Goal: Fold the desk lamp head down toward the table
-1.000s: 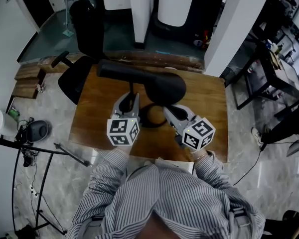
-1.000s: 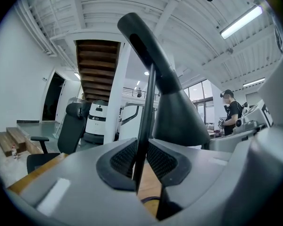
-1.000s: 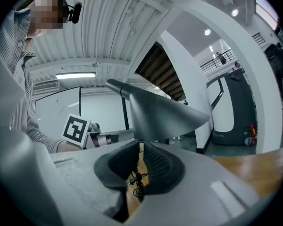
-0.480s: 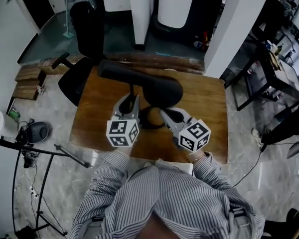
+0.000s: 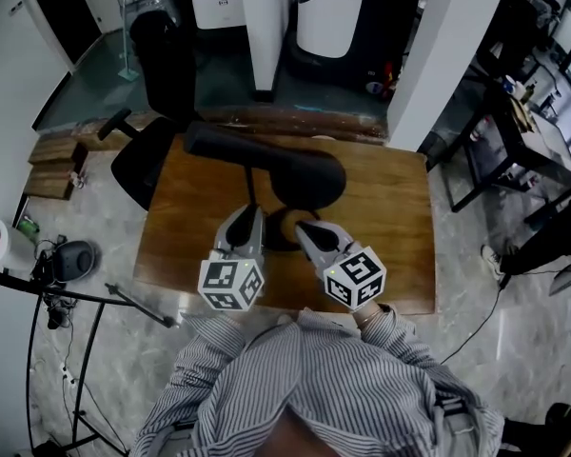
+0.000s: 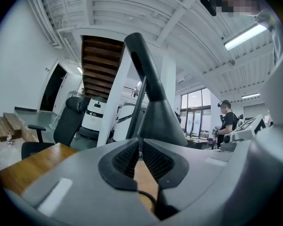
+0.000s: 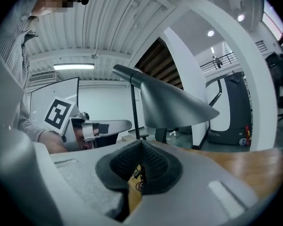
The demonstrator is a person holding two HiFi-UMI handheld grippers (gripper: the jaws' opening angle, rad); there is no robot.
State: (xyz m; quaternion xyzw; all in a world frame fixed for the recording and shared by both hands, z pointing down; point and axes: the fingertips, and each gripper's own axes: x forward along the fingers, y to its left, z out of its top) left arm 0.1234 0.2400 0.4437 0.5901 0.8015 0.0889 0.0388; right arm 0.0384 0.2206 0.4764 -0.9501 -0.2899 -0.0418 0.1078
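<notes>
Desk lamp stands near the middle of the wooden table (image 5: 390,208): ring base (image 5: 282,248) flat on the wood, thin stem (image 5: 251,190) upright, long dark lamp head (image 5: 266,165) carried high and about level, reaching toward the table's far left corner. Head not yet folded; we judge the task barely begun. Left gripper (image 5: 248,212) points level at the foot of the stem. Its jaws have just been closing and now leave only a narrow slit, and in the left gripper view the stem rises straight out from between their tips, so we read it as pinched there. Right gripper (image 5: 302,227) lies just beside it, over the ring base, jaws pressed fully together with nothing between them, and well below the head. Risks as we see them: the stem is thin and round, so a pinch this low may let it twist or slide once the head is pushed. The head is long, so a press far out on it could lever the light ring base off the wood and tip the lamp. Its shell looks smooth and curved, and a closed jaw pressing on it may skid off. A stiff hinge would worsen all three.
</notes>
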